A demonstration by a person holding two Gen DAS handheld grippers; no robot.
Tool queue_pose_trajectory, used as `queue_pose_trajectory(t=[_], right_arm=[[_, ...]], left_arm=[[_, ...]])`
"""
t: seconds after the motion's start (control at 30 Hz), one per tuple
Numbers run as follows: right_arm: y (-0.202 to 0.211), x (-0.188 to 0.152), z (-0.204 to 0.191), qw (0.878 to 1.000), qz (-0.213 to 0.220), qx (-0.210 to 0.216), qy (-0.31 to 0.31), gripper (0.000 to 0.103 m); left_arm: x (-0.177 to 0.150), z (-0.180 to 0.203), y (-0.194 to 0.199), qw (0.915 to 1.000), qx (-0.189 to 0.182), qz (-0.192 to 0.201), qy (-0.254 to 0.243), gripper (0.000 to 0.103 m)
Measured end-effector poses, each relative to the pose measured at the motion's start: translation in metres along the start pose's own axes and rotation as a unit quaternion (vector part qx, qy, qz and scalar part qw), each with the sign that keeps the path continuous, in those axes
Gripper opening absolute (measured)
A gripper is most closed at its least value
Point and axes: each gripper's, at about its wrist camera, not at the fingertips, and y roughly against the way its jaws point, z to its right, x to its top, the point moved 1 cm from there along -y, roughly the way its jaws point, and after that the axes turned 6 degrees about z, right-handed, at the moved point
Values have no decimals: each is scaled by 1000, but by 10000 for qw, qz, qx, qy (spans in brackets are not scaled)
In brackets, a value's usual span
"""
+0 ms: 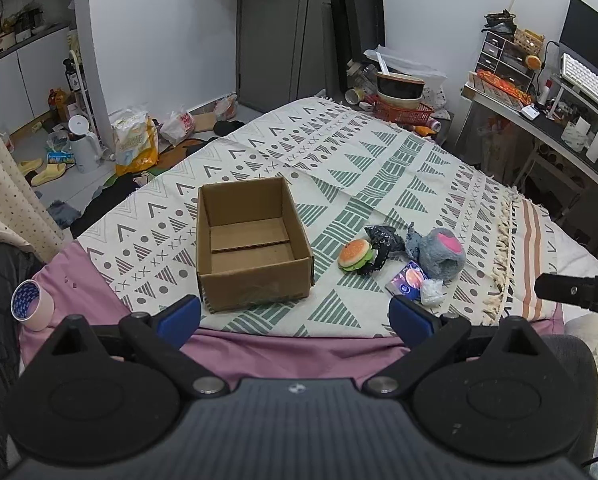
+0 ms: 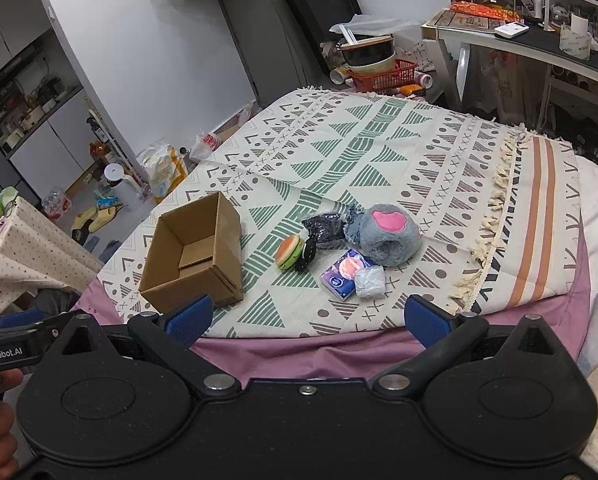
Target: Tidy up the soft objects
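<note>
Nothing is yet sorted: your left gripper (image 1: 295,316) and right gripper (image 2: 309,316) hover spread and empty at the near bed edge, the cardboard box (image 1: 255,240) stands empty, and the burger toy (image 1: 354,255), grey plush (image 1: 439,254), tissue pack (image 2: 345,274) and white wad (image 2: 370,282) lie clustered to its right.

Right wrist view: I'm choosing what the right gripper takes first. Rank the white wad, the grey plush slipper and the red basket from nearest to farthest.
1. White wad, nearest, ahead of the open right gripper, beside the tissue pack.
2. Grey plush slipper, just behind it.
3. Red basket, farthest, past the blanket's far edge.
</note>
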Motion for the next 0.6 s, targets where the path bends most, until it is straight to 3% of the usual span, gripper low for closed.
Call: queue_pose_trajectory(t=[0.6], right_arm=[[1,2,3,10000,-2,-42,-28,103]], left_arm=[[-5,5,1,10000,-21,13,-15,100]])
